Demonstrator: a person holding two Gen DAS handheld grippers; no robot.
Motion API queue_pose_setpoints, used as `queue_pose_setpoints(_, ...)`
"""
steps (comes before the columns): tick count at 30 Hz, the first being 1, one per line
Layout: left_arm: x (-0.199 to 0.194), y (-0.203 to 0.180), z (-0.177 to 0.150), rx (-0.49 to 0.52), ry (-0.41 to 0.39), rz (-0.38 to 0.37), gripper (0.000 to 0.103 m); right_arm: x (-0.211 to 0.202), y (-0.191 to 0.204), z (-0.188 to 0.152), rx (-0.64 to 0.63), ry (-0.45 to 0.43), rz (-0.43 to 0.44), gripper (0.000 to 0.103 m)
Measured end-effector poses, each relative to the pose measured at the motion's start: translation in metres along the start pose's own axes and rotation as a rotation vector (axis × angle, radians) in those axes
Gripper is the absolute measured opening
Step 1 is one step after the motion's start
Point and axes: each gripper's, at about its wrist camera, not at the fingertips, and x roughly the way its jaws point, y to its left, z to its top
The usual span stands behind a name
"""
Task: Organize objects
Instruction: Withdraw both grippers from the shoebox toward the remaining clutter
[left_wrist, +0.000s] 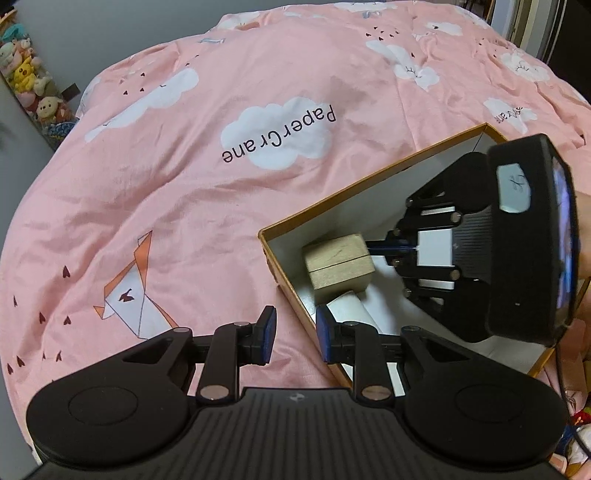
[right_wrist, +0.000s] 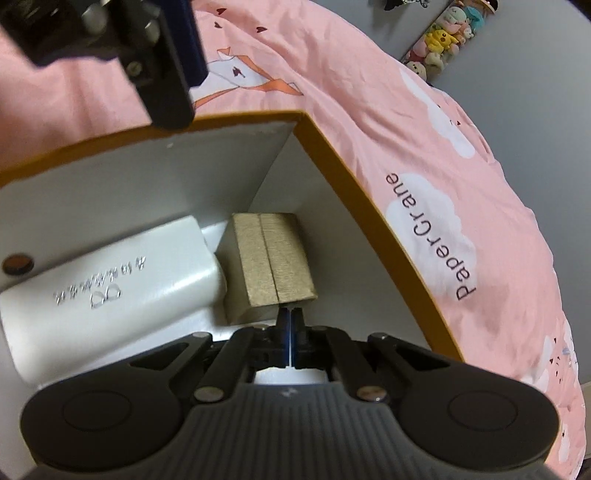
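Wooden block: rough, matt grain. White case: smooth, glossy plastic. Box: matt cardboard. Bedcover: soft printed cloth.

A bed under a pink cloud-printed duvet fills the room; a grey wall behind carries a hanging row of plush toys.

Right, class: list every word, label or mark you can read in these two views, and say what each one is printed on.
"PaperCrane": on a white cloud of the pink bedcover, upside down in the left wrist view.
Same print, partly cut off, on another cloud.
Embossed logo and small characters on the white case: unreadable.
Handwritten mark on the right gripper's sticker: unclear.
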Motion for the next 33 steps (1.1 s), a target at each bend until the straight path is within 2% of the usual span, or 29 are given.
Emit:
queue_pose_setpoints(6, 0.002, 0.002, -0.002, -0.003, -0.013, -0.016, 0.030, 0.009, -0.003, 0.014, 0.101, -0.030, 0.054, 0.000)
queue_pose_setpoints(12, -0.009, -0.001, -0.007, -0.019, -0.060, -0.038, 0.030, 0.003, -0.006, 0.013, 0.161, -0.008, 0.044, 0.000)
queue_pose_setpoints(16, -0.036, -0.015, -0.017, -0.020, -0.146, -0.033, 0.030, -0.033, -0.016, 0.001, 0.277, -0.041, 0.045, 0.001)
queue_pose_setpoints(18, -0.056, -0.027, -0.027, -0.020, -0.207, -0.035, 0.030, -0.058, -0.018, -0.008, 0.350, -0.053, 0.013, 0.005)
queue_pose_setpoints(23, -0.096, -0.054, -0.056, -0.084, -0.292, -0.120, 0.030, -0.125, -0.007, -0.038, 0.515, -0.053, -0.022, 0.007)
queue_pose_setpoints(28, -0.109, -0.081, -0.091, -0.140, -0.290, -0.232, 0.030, -0.176, 0.016, -0.079, 0.717, -0.032, 0.036, 0.009)
queue_pose_setpoints(29, -0.108, -0.087, -0.098, -0.146, -0.282, -0.254, 0.030, -0.186, 0.024, -0.089, 0.754, -0.037, 0.050, 0.012)
queue_pose_setpoints(31, -0.106, -0.098, -0.112, -0.142, -0.254, -0.284, 0.030, -0.203, 0.042, -0.107, 0.811, -0.040, 0.059, 0.019)
queue_pose_setpoints(33, -0.101, -0.108, -0.125, -0.149, -0.199, -0.315, 0.030, -0.219, 0.059, -0.127, 0.874, -0.030, 0.056, 0.020)
